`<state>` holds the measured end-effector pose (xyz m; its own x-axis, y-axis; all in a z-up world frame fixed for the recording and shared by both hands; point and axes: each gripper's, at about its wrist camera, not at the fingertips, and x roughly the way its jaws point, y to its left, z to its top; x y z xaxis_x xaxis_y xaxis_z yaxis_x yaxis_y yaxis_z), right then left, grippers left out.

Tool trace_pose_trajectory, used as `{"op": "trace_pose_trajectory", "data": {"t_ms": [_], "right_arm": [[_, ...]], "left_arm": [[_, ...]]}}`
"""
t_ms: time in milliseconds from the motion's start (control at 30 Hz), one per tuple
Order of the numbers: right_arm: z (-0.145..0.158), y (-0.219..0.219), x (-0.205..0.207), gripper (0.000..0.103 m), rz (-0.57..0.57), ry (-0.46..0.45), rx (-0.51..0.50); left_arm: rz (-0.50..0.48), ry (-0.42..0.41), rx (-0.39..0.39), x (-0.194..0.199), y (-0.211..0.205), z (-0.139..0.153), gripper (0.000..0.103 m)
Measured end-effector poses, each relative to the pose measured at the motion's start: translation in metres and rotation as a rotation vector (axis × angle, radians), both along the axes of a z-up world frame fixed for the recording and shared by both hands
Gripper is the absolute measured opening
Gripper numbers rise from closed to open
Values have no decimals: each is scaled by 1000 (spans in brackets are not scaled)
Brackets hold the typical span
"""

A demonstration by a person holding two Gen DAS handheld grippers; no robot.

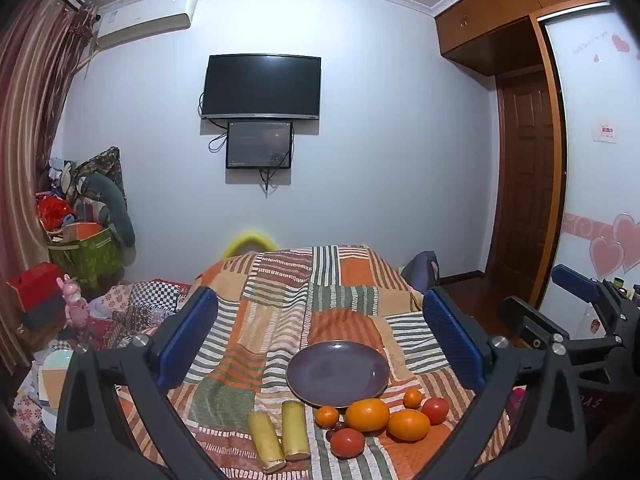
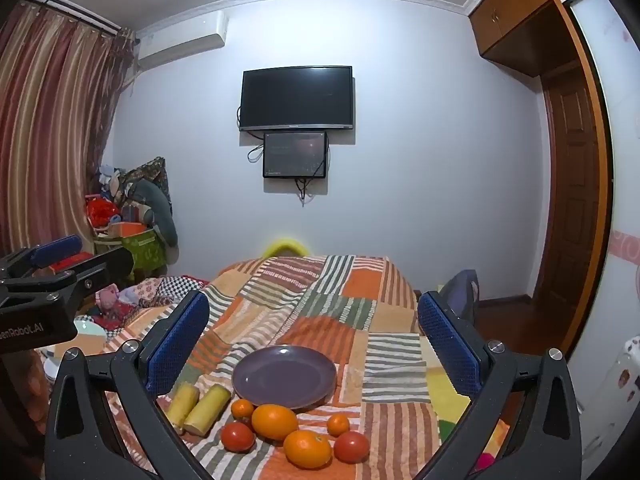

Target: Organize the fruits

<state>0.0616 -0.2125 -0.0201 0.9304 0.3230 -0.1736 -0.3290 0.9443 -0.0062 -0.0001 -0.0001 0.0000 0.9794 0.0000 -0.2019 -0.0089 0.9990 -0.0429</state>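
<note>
- Fruit: oranges (image 1: 367, 414), tomatoes (image 1: 347, 442), small tangerines (image 1: 327, 416) all clustered just in front of purple plate (image 1: 338, 372), none on it.
- Two yellow sugarcane pieces (image 1: 295, 430) just left of the plate's front rim.
- All on striped bedspread (image 1: 280, 292).
- Left tongs (image 1: 320, 344) apart, empty; right tongs (image 2: 314, 340) apart, empty.
- Nothing sorted yet, whole task left.

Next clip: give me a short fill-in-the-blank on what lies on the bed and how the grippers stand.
The purple plate holds ____ fruit.
Both the left gripper and the right gripper stand ____, holding nothing.
Left of the oranges lie ____ pale yellow cane pieces.
The red tomatoes number ____.

Missing words: no; open; two; two
</note>
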Motion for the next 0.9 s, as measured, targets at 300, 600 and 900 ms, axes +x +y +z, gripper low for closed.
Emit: {"op": "trace_pose_trajectory", "data": {"t_ms": [300, 600, 900], "right_arm": [[5, 3, -2, 103, -5, -5, 4], [6, -4, -5, 103, -7, -14, 26], [5, -4, -5, 103, -4, -11, 33]], "left_arm": [[-13, -14, 16, 2, -1, 6, 103], [-17, -26, 13, -3, -1, 3, 103], [-16, -32, 15, -4, -4, 4, 103]]}}
